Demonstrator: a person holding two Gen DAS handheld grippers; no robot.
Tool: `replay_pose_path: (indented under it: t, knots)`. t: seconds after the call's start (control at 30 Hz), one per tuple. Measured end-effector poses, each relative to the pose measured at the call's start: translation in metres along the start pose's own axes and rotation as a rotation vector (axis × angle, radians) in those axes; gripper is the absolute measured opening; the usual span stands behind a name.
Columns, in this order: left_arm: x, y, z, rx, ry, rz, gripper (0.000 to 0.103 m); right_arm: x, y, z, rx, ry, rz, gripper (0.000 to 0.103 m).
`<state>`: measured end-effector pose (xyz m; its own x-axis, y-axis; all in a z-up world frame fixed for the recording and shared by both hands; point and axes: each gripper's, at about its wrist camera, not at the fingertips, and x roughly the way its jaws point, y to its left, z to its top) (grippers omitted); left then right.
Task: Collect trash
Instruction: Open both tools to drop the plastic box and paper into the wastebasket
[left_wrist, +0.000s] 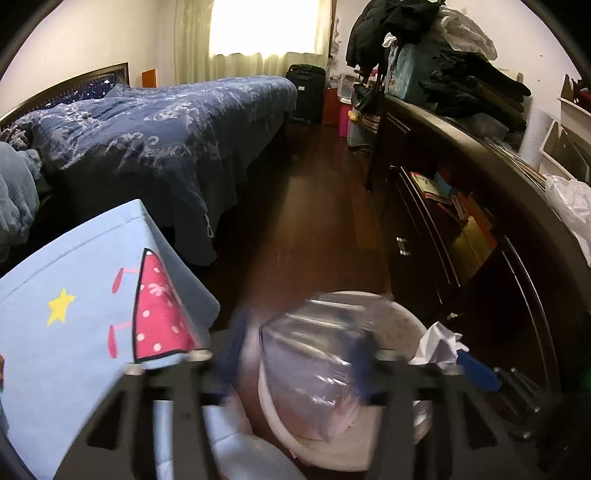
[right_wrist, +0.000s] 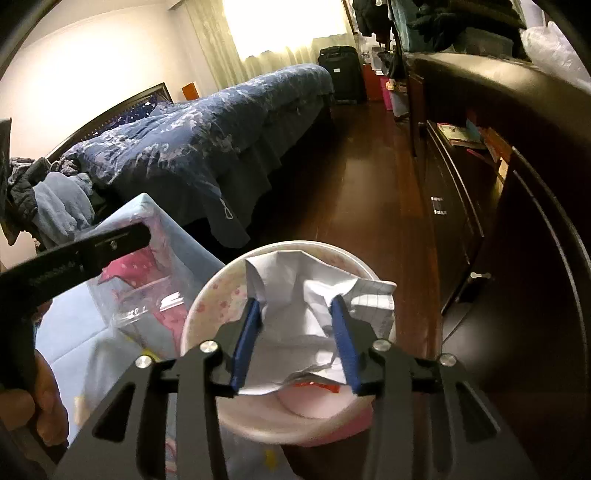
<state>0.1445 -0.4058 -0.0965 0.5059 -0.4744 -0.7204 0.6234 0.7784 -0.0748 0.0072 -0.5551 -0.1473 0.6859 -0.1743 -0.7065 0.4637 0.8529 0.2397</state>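
A white bin with pink speckles stands on the wooden floor; its rim also shows in the left wrist view. My right gripper is shut on a crumpled white sheet of paper and holds it over the bin's mouth. My left gripper holds a clear plastic container between its blurred blue fingers, beside and partly over the bin. The same container shows in the right wrist view, left of the bin. The crumpled paper shows at the right in the left wrist view.
A light blue storage box with a pink print stands left of the bin. A bed with a blue quilt runs along the left. A dark dresser with books lines the right. Wooden floor lies between them.
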Motion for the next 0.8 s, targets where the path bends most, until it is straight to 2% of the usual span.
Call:
replay_pose_path:
  t: [0.03, 0.07, 0.23, 0.3, 0.33, 0.5, 0.6, 0.7, 0.8]
  knots:
    - [0.000, -0.001, 0.000, -0.002, -0.013, 0.004, 0.078, 0.004, 0.000, 0.000, -0.002, 0.002, -0.005, 0.047]
    - [0.000, -0.001, 0.001, -0.003, -0.027, 0.003, 0.080, 0.007, 0.001, 0.000, -0.007, 0.003, -0.009, 0.050]
    - [0.000, -0.001, 0.006, -0.007, -0.035, -0.002, 0.083, 0.020, 0.002, 0.001, -0.009, 0.010, -0.013, 0.056]
    - [-0.004, 0.003, 0.008, -0.014, -0.038, -0.007, 0.083, 0.021, 0.001, 0.001, -0.012, 0.009, -0.018, 0.066]
    - [-0.008, 0.006, 0.008, -0.020, -0.047, -0.007, 0.083, 0.021, 0.002, 0.001, -0.014, 0.004, -0.019, 0.068]
    - [-0.031, 0.024, 0.004, -0.036, -0.074, 0.008, 0.084, 0.009, 0.009, 0.004, -0.019, -0.012, -0.020, 0.070]
    - [-0.056, 0.046, -0.003, -0.046, -0.109, 0.055, 0.084, -0.013, 0.030, 0.009, -0.050, -0.037, 0.020, 0.072]
    - [-0.088, 0.080, -0.016, -0.073, -0.147, 0.147, 0.084, -0.033, 0.058, 0.014, -0.098, -0.060, 0.081, 0.080]
    - [-0.119, 0.123, -0.033, -0.122, -0.171, 0.259, 0.084, -0.056, 0.105, 0.016, -0.178, -0.081, 0.171, 0.084]
